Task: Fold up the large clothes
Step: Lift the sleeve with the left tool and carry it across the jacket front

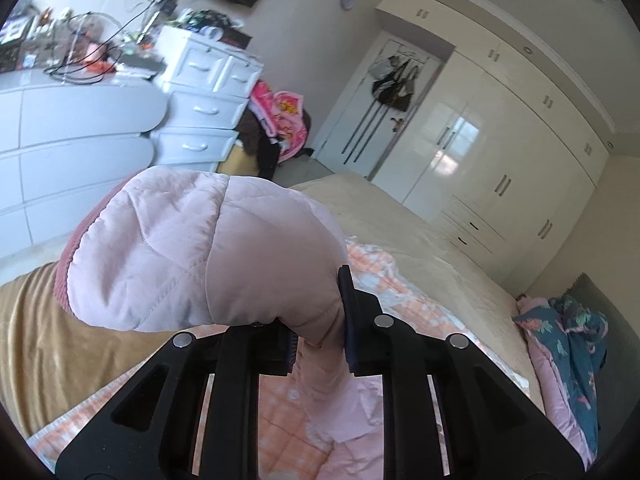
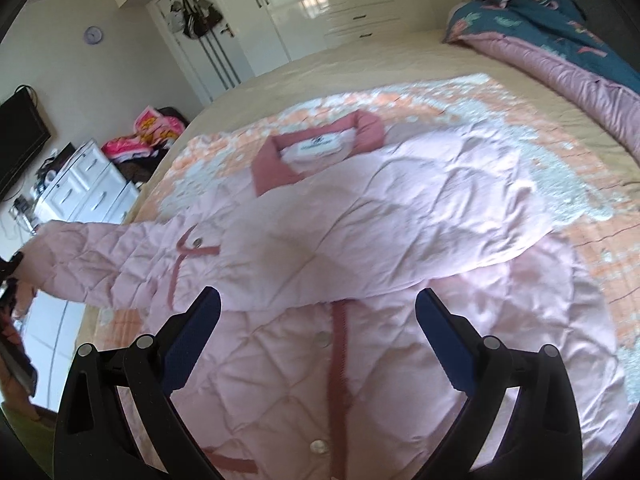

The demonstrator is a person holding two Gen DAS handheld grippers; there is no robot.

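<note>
My left fingers (image 1: 320,334) pinch the pink quilted jacket's sleeve (image 1: 192,252), lifted above the bed (image 1: 420,216). My right fingers (image 2: 318,320) hang spread wide and empty over the jacket (image 2: 360,216), which lies front-up on a peach patterned quilt (image 2: 592,248), collar toward the wardrobe (image 2: 304,4).

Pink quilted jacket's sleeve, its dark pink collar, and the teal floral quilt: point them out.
Pink quilted sleeve (image 1: 176,248): left wrist view, cuff end.
Dark pink collar (image 2: 272,170): right wrist view, left flap.
Teal floral quilt (image 2: 540,28): right wrist view, top fold.
</note>
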